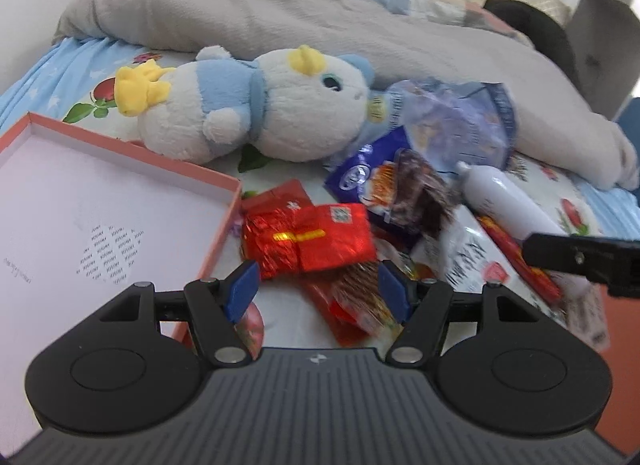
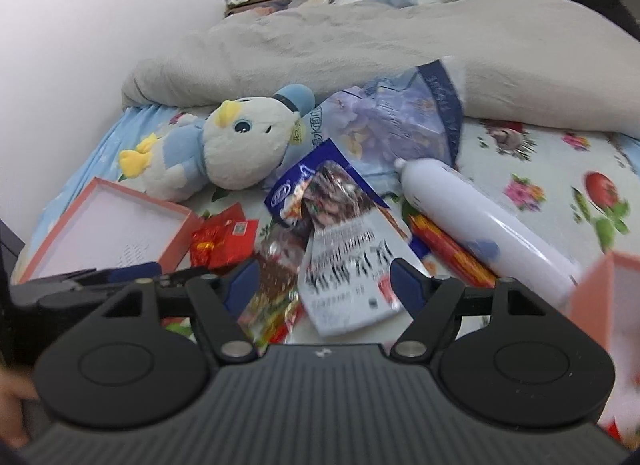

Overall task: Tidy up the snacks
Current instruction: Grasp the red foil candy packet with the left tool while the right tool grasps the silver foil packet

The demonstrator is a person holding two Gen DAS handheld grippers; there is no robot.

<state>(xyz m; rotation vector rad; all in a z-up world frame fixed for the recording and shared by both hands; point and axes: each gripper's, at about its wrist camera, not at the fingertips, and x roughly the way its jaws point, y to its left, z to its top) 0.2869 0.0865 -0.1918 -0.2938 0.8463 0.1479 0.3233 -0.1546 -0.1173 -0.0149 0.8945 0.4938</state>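
A pile of snacks lies on the bed. A red foil pack (image 1: 310, 237) sits just beyond my open, empty left gripper (image 1: 316, 285); it also shows in the right wrist view (image 2: 224, 243). A blue and brown snack bag (image 1: 396, 189) lies behind it. My right gripper (image 2: 326, 283) is open and empty over a white printed packet (image 2: 348, 265), with the blue and brown bag (image 2: 324, 193) beyond. A white bottle (image 2: 480, 221) and a red stick pack (image 2: 452, 253) lie to the right. The open pink box (image 1: 80, 201) stands at the left.
A white and blue plush toy (image 1: 248, 109) lies behind the snacks, next to a pale blue plastic bag (image 1: 452, 117). A grey blanket (image 1: 280, 9) is heaped at the back. A second pink box part (image 2: 608, 297) sits at the right edge.
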